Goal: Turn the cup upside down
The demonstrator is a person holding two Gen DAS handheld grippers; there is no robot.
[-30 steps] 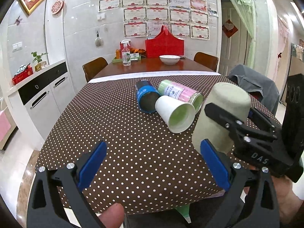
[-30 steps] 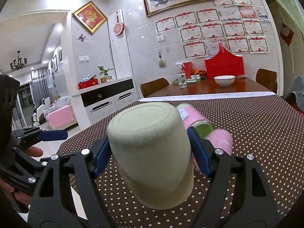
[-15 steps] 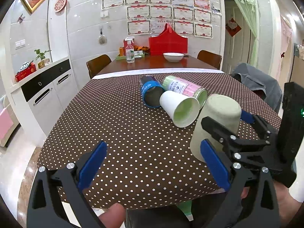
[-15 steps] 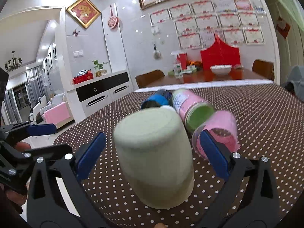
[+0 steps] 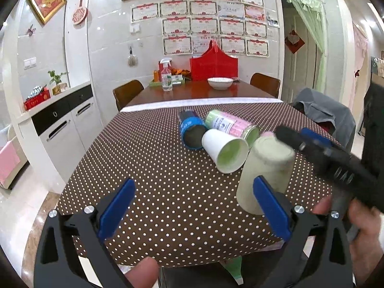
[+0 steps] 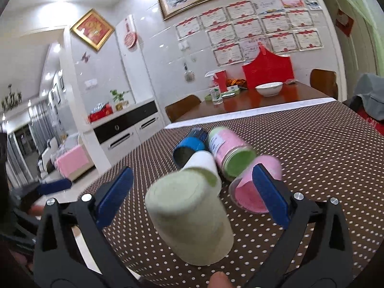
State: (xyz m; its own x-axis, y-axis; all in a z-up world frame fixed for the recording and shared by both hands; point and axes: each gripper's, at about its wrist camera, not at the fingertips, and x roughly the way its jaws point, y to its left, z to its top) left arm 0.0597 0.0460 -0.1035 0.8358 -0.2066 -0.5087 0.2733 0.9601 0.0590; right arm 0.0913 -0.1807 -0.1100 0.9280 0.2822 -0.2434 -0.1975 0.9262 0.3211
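Since a second ago our right gripper [image 6: 192, 196] has let go of the cup [image 6: 189, 218]: then the blue pads pinched its sides and it hung tilted above the cloth, half a second ago the jaws were parting around it, and now they stand wide apart with clear gaps on both sides, holding nothing. The cup sits mouth down on the dotted tablecloth [image 6: 312, 158], closed base up, near the table's front edge; it looks close to upright, though the fisheye bends it and we cannot rule out a slight lean. In the left view the right gripper [image 5: 312, 144] is blurred and angled above and behind the cup [image 5: 264, 175], so we judge it is pulling away. Our left gripper [image 5: 194, 206] has barely shifted; its jaws are wide open and empty, hovering over the near edge, with the cup just beside its right pad. Behind the cup lie a white paper cup [image 5: 225, 150], a blue can [image 5: 190, 129], a green-and-pink jar [image 5: 230, 124] and a pink jar [image 6: 254, 187], all on their sides and near it; whether any touches it we cannot tell. We judge the flip done for this cup, with only a clean retreat left, and the main risk is clipping the light cup on the way out.
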